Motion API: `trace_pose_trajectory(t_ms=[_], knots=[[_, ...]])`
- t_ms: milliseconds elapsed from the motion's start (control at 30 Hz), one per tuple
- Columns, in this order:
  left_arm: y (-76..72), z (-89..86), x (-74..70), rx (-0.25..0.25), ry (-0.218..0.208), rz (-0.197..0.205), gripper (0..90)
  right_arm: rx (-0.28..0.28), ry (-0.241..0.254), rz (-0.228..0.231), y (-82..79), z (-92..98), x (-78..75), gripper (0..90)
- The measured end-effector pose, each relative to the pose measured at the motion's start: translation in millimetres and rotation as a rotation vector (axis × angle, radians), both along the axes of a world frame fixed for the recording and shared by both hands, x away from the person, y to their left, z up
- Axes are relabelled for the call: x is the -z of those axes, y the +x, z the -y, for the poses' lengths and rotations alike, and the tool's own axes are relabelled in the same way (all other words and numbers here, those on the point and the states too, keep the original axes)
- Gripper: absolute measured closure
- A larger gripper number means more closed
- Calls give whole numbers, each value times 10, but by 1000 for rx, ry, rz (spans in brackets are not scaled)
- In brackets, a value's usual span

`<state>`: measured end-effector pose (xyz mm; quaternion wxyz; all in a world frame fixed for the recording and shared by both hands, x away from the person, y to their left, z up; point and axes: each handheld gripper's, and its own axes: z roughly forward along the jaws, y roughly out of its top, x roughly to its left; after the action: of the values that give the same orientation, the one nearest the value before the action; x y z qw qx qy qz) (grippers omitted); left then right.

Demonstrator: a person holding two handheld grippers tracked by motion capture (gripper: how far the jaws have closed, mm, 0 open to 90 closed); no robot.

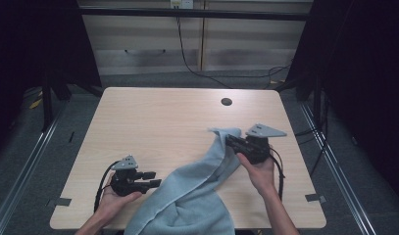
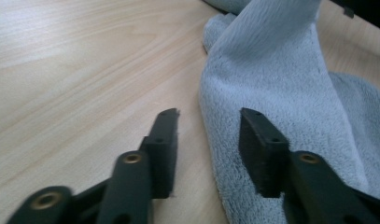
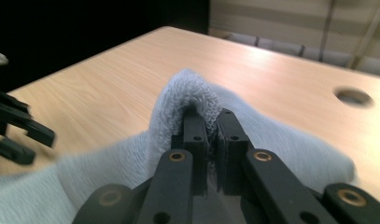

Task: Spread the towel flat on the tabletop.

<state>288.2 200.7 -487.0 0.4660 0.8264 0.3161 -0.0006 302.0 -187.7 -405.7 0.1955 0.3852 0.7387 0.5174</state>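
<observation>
The right gripper (image 1: 232, 141) has its jaws clamped on a fold of the light blue towel (image 1: 197, 193) and holds that end above the tabletop (image 1: 162, 122) toward the right edge. The rest of the towel trails down bunched to the near edge and hangs over it, so spreading or folding looks barely begun. The left gripper (image 1: 155, 179), jaws apart with nothing between them, sits just beside the towel's left border near the near-left corner. The far half of the tabletop lies bare, offering ample room; a cable hole (image 1: 226, 102) sits near the far edge.
</observation>
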Motion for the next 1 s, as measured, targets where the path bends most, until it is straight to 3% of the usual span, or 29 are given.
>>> trace_pose_trajectory(t_ms=[33, 67, 100, 167, 200, 233, 333, 400, 433, 467, 567, 733, 767, 800, 833, 933, 1000], knots=[[5, 2, -36, 4, -17, 8, 501, -31, -8, 9, 87, -185, -67, 847], [25, 18, -137, 2, -27, 31, 475, -52, -8, 8, 133, -275, -93, 848], [25, 18, -137, 2, -27, 31, 442, -52, -8, 8, 133, -275, -93, 848], [77, 50, -280, 8, -66, 55, 410, -93, -20, 6, 284, -538, -143, 847], [77, 50, -280, 8, -66, 55, 401, -100, -29, 0, 344, -619, -145, 846], [148, 101, -333, -5, -107, 60, 379, -100, -35, -10, 409, -688, -137, 844], [224, 176, -333, -10, -125, 46, 357, -116, -38, -41, 544, -799, -72, 824], [279, 263, -276, -10, -117, 31, 337, -122, -51, -87, 658, -885, 76, 753], [297, 291, -246, -3, -108, 19, 337, -122, -51, -87, 658, -885, 76, 753], [316, 325, -201, 4, -99, -1, 328, -119, -50, -91, 665, -889, 106, 699], [312, 365, -143, 21, -90, -35, 308, -92, -32, -92, 592, -753, 169, 609], [253, 373, -158, 54, -88, -29, 302, -34, 2, -81, 455, -441, 157, 599], [201, 373, -182, 61, -92, -28, 302, -18, -13, -91, 387, -281, 198, 596], [201, 373, -182, 61, -92, -28, 302, -18, -13, -91, 387, -281, 198, 596], [167, 372, -201, 74, -98, -24, 302, 4, -29, -113, 307, -135, 272, 590], [74, 396, -238, 101, -110, -18, 294, 13, -43, -129, 235, -8, 359, 581], [28, 474, -228, 110, -81, -4, 279, 31, -53, -146, 171, 94, 443, 574]])
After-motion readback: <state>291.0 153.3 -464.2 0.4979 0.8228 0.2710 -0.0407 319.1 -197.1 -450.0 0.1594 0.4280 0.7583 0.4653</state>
